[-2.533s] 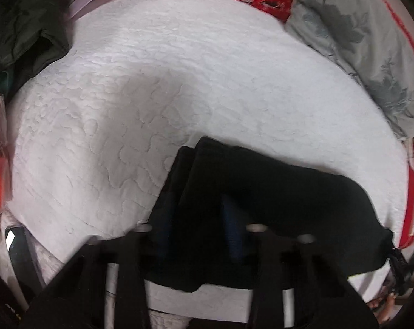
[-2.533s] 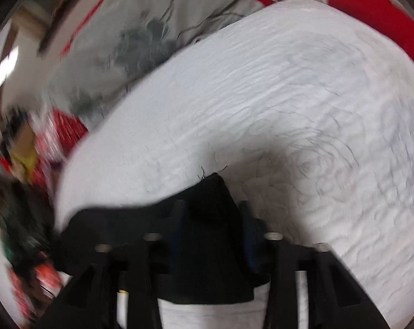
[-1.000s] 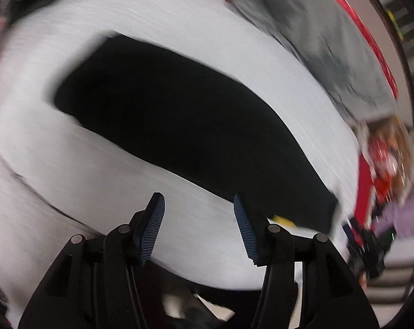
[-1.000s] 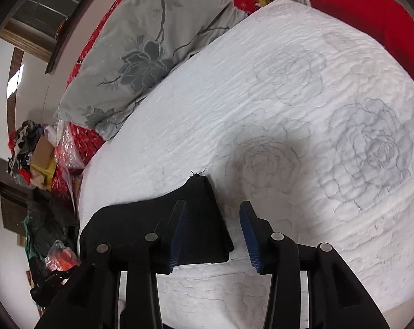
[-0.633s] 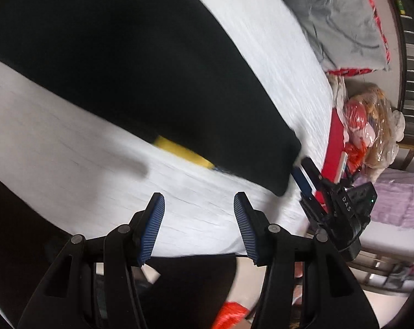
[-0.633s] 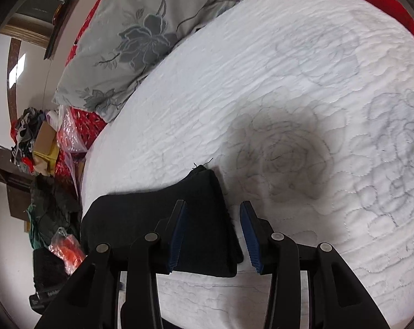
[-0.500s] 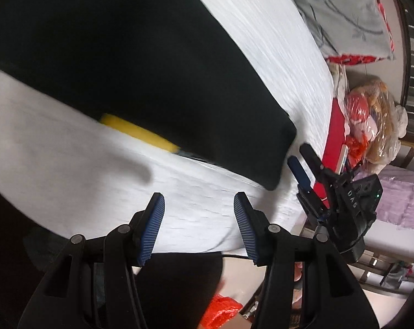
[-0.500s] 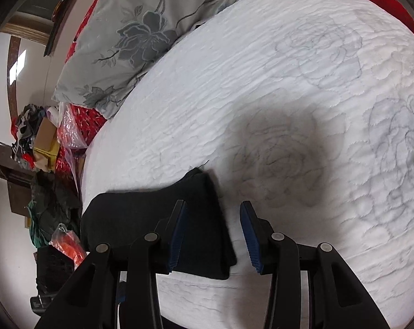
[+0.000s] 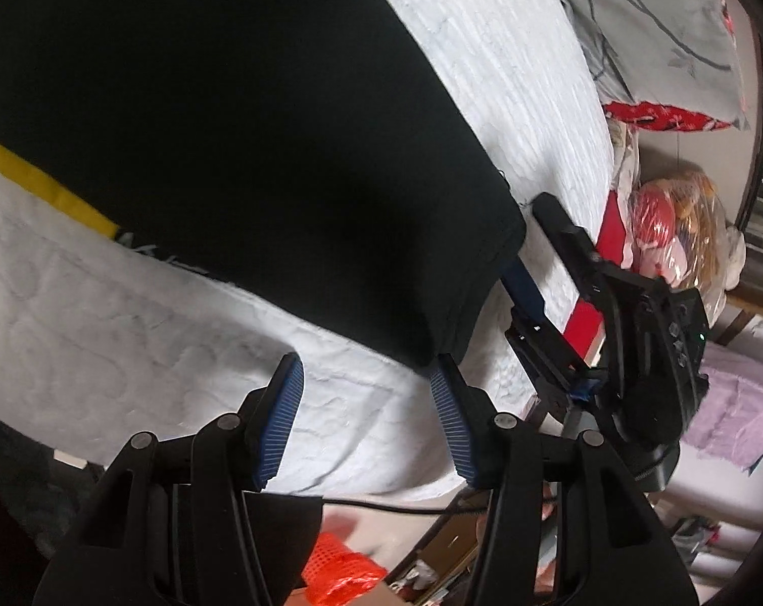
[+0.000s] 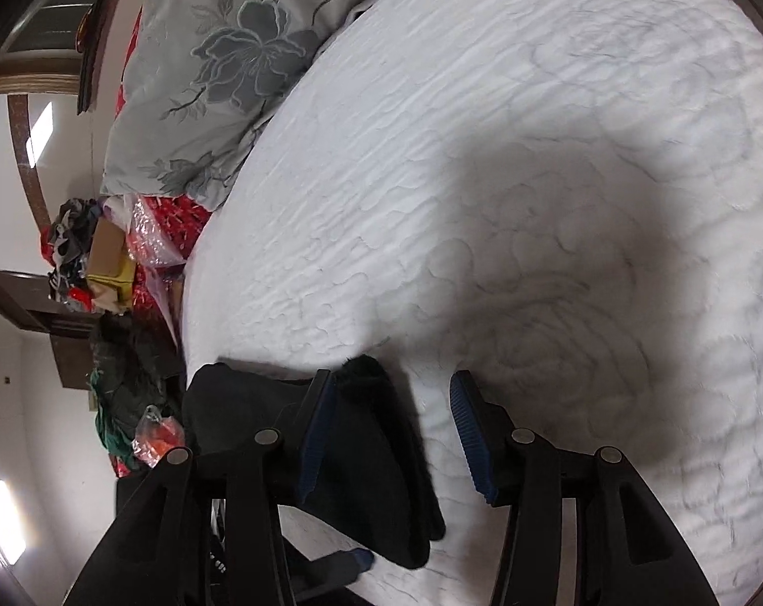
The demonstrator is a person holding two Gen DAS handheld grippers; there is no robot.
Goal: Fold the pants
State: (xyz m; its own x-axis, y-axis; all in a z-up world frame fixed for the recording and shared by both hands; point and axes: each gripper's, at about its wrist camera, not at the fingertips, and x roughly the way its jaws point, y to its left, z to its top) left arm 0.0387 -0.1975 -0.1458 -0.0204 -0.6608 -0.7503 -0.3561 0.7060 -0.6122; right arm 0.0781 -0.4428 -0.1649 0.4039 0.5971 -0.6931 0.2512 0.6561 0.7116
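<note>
I see the black pants (image 9: 240,151) lying folded on the white quilted bedspread (image 10: 533,202), near its edge, with a grey floral pillow (image 10: 220,65) at the far left. My left gripper (image 9: 366,394) hangs spread and empty just short of the pants' corner, and my right gripper (image 10: 391,429) is likewise spread, one finger over the cloth. Clutter fills the room (image 10: 103,272) beyond the bed.

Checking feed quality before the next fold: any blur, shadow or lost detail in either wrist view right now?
Left wrist: the black pants are a flat dark mass, folds unreadable; floor clutter at the bottom smears. Right wrist: a broad soft shadow lies across the white quilt, and its stitching blurs toward the right rim; strong fisheye bending in both.
</note>
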